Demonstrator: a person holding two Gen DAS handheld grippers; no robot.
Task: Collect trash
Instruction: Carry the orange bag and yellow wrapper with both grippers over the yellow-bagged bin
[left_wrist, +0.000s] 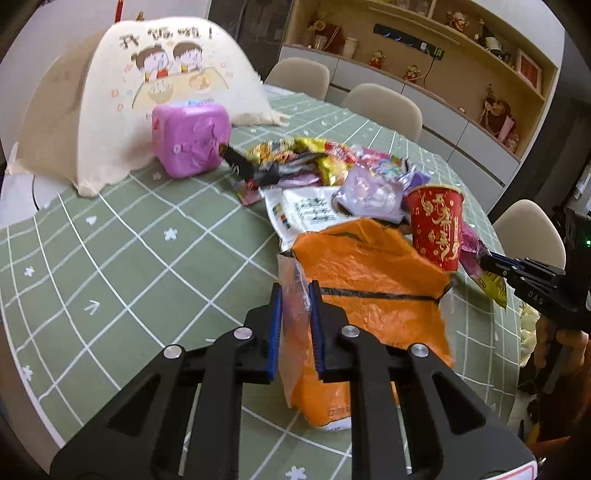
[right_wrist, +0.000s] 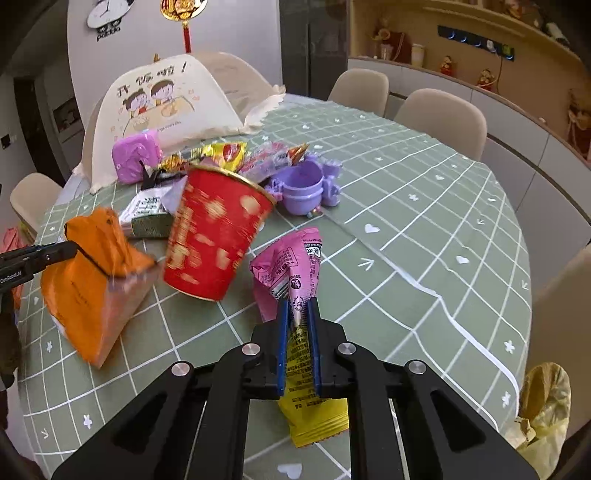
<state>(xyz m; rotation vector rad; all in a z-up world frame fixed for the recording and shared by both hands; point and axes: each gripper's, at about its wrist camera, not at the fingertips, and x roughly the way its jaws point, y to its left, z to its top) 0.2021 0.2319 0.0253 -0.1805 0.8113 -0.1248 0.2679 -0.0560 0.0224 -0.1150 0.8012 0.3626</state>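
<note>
My left gripper is shut on the edge of an orange plastic bag, which hangs lifted off the green checked tablecloth. My right gripper is shut on a pink and yellow snack wrapper. A red paper cup stands tilted and blurred between the bag and the wrapper. In the left wrist view the right gripper shows at the right edge with the wrapper in it, next to the cup. The left gripper shows at the left edge of the right wrist view.
A pile of snack wrappers lies mid-table beside a white packet. A pink box stands before a cream food cover. A purple toy pot sits behind the cup. A yellow bag hangs off the table's right edge. Chairs ring the table.
</note>
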